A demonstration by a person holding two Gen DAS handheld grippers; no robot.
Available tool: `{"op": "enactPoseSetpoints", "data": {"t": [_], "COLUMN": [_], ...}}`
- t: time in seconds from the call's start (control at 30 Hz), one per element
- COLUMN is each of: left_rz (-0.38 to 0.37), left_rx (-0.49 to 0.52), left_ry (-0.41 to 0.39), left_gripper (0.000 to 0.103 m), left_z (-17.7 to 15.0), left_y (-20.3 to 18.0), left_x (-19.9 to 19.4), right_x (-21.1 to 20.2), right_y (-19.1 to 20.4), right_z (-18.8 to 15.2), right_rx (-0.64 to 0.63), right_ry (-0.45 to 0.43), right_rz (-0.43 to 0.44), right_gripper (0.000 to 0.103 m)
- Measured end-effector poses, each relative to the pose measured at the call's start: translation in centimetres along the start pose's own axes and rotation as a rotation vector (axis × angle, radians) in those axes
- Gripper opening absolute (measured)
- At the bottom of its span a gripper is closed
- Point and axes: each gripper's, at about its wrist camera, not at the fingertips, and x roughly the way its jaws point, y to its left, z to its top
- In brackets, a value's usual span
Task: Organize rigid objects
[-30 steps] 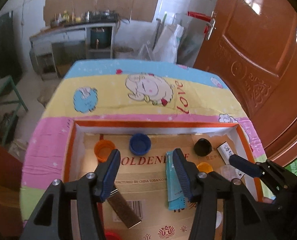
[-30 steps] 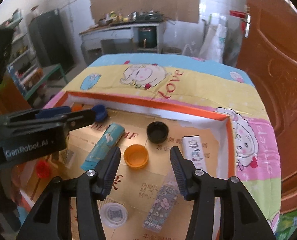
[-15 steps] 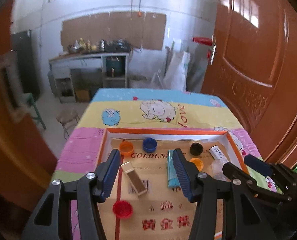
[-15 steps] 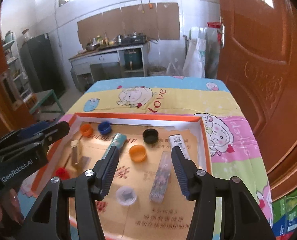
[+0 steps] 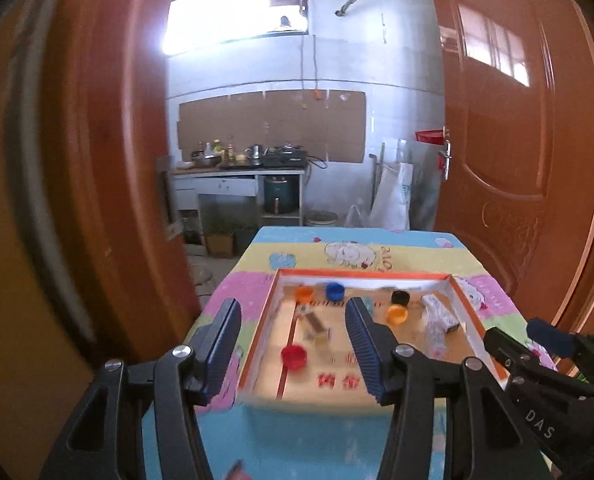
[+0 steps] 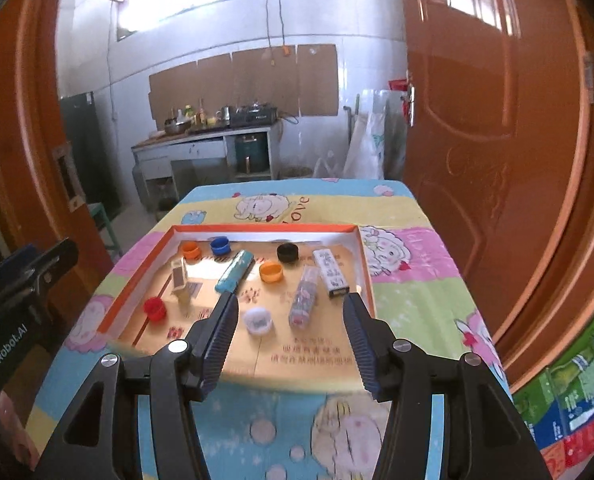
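An orange-rimmed cardboard tray point(image 6: 364, 264) lies on the table and holds loose items: a red cap point(image 6: 154, 308), an orange cap point(image 6: 270, 272), a blue cap point(image 6: 220, 245), a black cap point(image 6: 288, 252), a white cap point(image 6: 258, 320), a teal tube point(image 6: 235, 271), a clear patterned tube point(image 6: 304, 300) and a white box point(image 6: 330, 271). My right gripper point(image 6: 291, 342) is open and empty, back from the tray's near edge. My left gripper point(image 5: 293, 346) is open and empty, also short of the tray point(image 5: 263, 320).
The table wears a pastel cartoon cloth point(image 6: 413, 276). Orange wooden doors stand close on the left point(image 5: 97, 200) and on the right point(image 6: 497, 160). A kitchen counter point(image 6: 217, 140) stands against the far wall. Coloured cartons point(image 6: 569, 408) lie at the lower right.
Both grippers have pulled back and up from over the tray; it now looks smaller and farther. Both stay open and empty. The items in the tray have not moved.
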Motion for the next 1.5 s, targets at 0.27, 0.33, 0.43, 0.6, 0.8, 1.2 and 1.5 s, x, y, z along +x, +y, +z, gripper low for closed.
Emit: {"op": "enactPoseSetpoints", "data": {"t": [0.27,0.33,0.43,0.6,0.8,1.2,1.5], "left_rz": [-0.071,-0.052,-0.031,-0.104,-0.096,-0.031,-0.036], "left_rx": [-0.007,0.011,0.021,-0.018,0.017,0.031,0.026], "left_ry": [0.093,0.082,0.076,0.098,0.079,0.041,0.042], "left_gripper": [0.054,0.054,0.054,0.054,0.054,0.054,0.054], "left_z": [-4.2,-5.0,-6.1,-7.6,-9.1,-9.9,-10.5], "left_y": [0.5,0.4,0.5,1.2,1.4,2.1,1.9], "left_x": [-3.2,-4.2,-5.7,-7.6,-10.2,-14.0,-14.6], "right_x": [-5.1,-6.4,-7.8,-10.2,-11.9,-15.3,-16.2], "right_y": [1.4,1.7,2.2,2.7,3.8,5.3,4.9], "right_z": [-4.5,-5.6,-6.8,-8.7,-10.3,-11.6,-11.9], "right_rx": [-0.031,-0.037,-0.041,-0.033,-0.061,-0.093,-0.081], "right_ry": [-0.024,-0.037,-0.04,-0.051,-0.046,-0.1,-0.112], "right_rz": [-0.013,-0.025,-0.034,-0.031,-0.046,-0.053,-0.058], "right_gripper": [0.056,0.056,0.056,0.056,0.057,0.057,0.057]}}
